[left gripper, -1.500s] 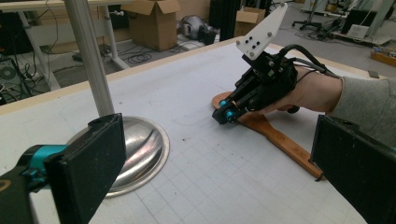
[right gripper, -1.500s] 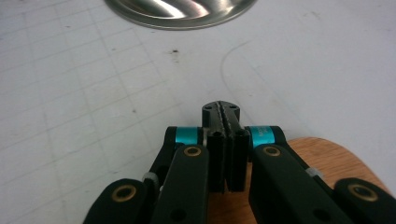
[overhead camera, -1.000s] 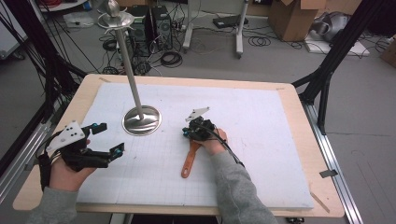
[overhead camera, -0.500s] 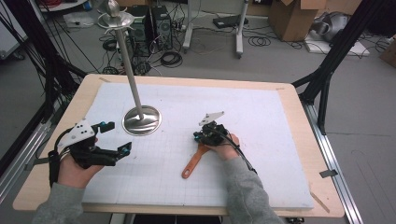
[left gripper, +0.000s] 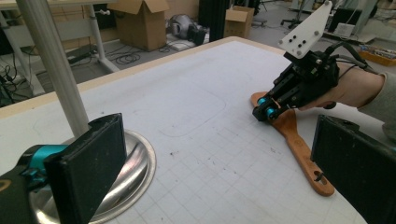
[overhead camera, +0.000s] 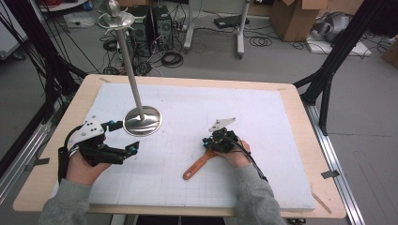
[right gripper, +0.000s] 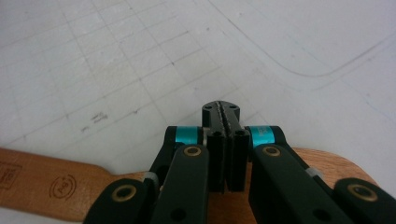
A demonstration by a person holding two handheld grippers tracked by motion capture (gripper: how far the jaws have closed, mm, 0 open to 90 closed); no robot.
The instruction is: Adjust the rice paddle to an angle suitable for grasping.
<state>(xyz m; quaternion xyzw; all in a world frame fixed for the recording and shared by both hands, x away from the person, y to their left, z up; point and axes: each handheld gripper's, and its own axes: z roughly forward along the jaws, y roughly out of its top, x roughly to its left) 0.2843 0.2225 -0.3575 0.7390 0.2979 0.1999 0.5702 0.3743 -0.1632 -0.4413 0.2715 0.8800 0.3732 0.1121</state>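
Note:
A wooden spatula (overhead camera: pixel 199 165) lies on the white gridded mat (overhead camera: pixel 263 140), handle toward me. My right gripper (overhead camera: pixel 207 142) is shut, jaws pressed together with nothing seen between them, right over the spatula's broad end (right gripper: pixel 42 182); the left gripper view shows its tips (left gripper: pixel 262 111) at that end of the spatula (left gripper: pixel 299 144). My left gripper (overhead camera: pixel 126 136) is open and empty, low over the mat just in front of the round base of a metal stand (overhead camera: pixel 143 121). One of its jaws sits beside that base (left gripper: pixel 135 163).
The stand's thin pole (overhead camera: pixel 131 79) rises tall from its base at the mat's left. The mat covers most of a wooden table (overhead camera: pixel 300 117). Beyond the far edge are cables, boxes and frame legs on the floor.
My right gripper has shifted right and a little toward me, and the spatula's broad end has swung right with it. My left gripper has edged closer to the stand base.

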